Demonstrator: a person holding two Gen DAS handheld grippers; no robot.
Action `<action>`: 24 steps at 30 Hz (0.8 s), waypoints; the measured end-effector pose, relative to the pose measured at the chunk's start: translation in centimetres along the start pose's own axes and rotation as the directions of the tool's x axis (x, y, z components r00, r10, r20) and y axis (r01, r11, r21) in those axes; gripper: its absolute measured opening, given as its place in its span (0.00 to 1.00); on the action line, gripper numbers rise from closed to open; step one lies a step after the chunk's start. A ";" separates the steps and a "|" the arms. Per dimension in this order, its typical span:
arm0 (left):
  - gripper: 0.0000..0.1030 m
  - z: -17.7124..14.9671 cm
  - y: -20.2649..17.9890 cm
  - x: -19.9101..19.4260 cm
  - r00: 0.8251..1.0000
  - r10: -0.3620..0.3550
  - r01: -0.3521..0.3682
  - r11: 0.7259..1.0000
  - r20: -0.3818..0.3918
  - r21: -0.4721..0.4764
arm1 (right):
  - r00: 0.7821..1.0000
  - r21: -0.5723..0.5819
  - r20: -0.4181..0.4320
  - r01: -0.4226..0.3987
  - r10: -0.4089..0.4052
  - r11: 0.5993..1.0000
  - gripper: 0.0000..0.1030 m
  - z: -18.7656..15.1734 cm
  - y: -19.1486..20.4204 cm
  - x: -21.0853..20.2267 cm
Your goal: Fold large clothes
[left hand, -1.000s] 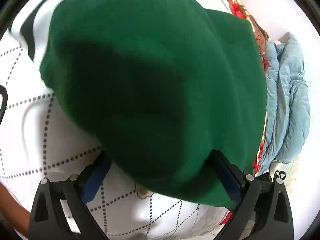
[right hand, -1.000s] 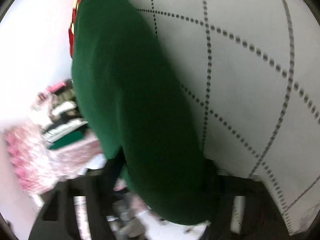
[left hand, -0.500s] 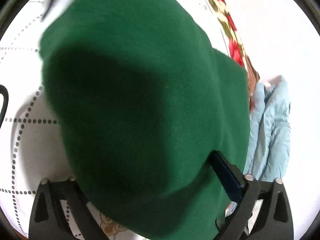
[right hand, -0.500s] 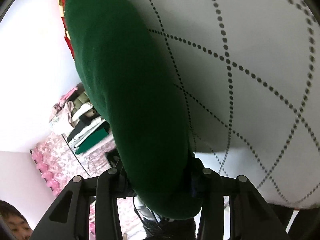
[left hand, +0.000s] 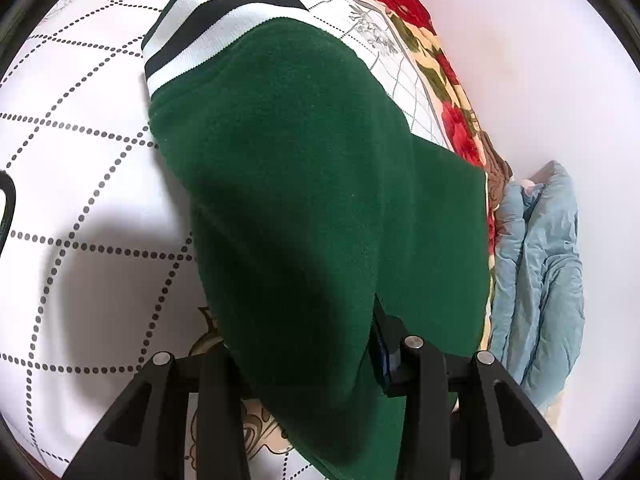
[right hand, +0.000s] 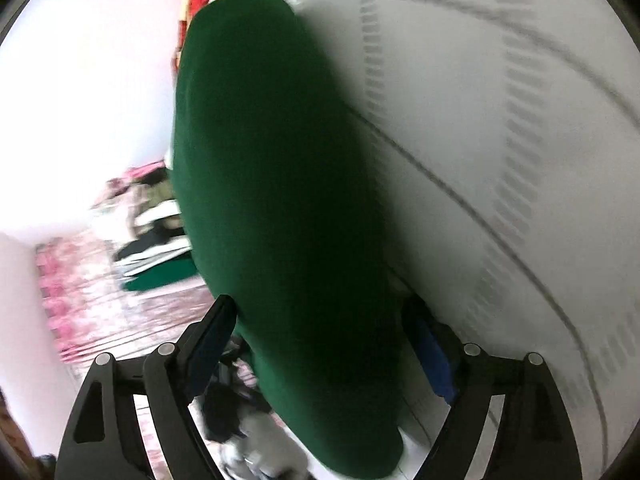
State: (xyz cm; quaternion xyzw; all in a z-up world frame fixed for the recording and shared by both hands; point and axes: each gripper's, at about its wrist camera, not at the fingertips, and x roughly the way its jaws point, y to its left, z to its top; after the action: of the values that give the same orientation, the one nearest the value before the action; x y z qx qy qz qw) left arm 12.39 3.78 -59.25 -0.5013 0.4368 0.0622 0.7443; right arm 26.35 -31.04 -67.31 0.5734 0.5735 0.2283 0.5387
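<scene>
A dark green fleece garment [left hand: 320, 180] with a white and dark striped band [left hand: 208, 28] lies bunched on a white bed sheet [left hand: 80, 160] with a dotted diamond pattern. In the left wrist view my left gripper [left hand: 304, 352] is closing, with a thick fold of the green fabric pinched between its jaws. The blue pad [left hand: 382, 344] on the right side presses into the cloth; the other is hidden behind it. In the blurred right wrist view the garment [right hand: 280, 180] hangs as a long roll. My right gripper [right hand: 320, 320] is opening, its jaws wide on either side of that roll.
A crumpled light blue garment [left hand: 540, 260] and a red floral blanket [left hand: 432, 60] lie along the white wall at the bed's far edge. Beside the bed, a pile of folded clothes [right hand: 156, 248] rests on a pink floral surface [right hand: 80, 300].
My left jaws came in from wide apart onto the green fold, and the view tilted so the striped band shows. My right jaws spread apart off the roll, and that view blurred.
</scene>
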 end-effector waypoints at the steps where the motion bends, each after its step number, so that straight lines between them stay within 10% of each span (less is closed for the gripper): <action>1: 0.35 0.1 0.5 -0.1 1.000 -0.007 0.007 1.000 -0.002 -0.004 | 1.000 -0.001 -0.016 -0.006 0.006 1.000 0.84 0.8 0.3 1.0; 6: 0.62 1.2 2.0 0.9 0.999 -0.048 0.047 0.995 -0.016 -0.083 | 0.994 0.030 -0.090 -0.056 0.059 0.998 0.55 2.9 2.9 4.6; 13: 0.83 1.2 0.6 2.1 0.997 -0.068 0.068 0.997 0.034 -0.019 | 0.983 0.067 -0.171 -0.061 0.071 0.996 0.51 2.2 5.3 6.6; 15: 0.75 1.2 0.2 1.9 0.995 -0.070 0.071 0.997 0.065 -0.005 | 0.981 0.067 -0.182 -0.061 0.073 0.996 0.51 2.5 5.4 7.1; 17: 0.41 1.2 0.2 1.6 0.994 -0.060 0.061 0.998 0.094 -0.008 | 0.982 0.062 -0.176 -0.059 0.069 0.996 0.55 3.1 5.5 7.3; 21: 0.36 1.2 -1.0 1.1 0.991 -0.058 0.057 0.998 0.123 0.016 | 0.994 -0.031 -0.113 0.001 -0.005 1.000 0.85 3.9 6.7 7.9; 24: 0.33 1.7 -1.3 0.8 0.989 -0.057 0.056 0.998 0.138 0.012 | 0.998 -0.067 -0.062 -0.004 0.000 0.998 0.69 3.7 7.5 8.0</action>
State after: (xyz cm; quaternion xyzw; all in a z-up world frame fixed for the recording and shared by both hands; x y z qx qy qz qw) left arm 14.58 4.25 -58.69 -0.5050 0.3700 0.0739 0.7763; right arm 34.59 -23.34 -64.72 0.5480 0.5815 0.2658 0.5393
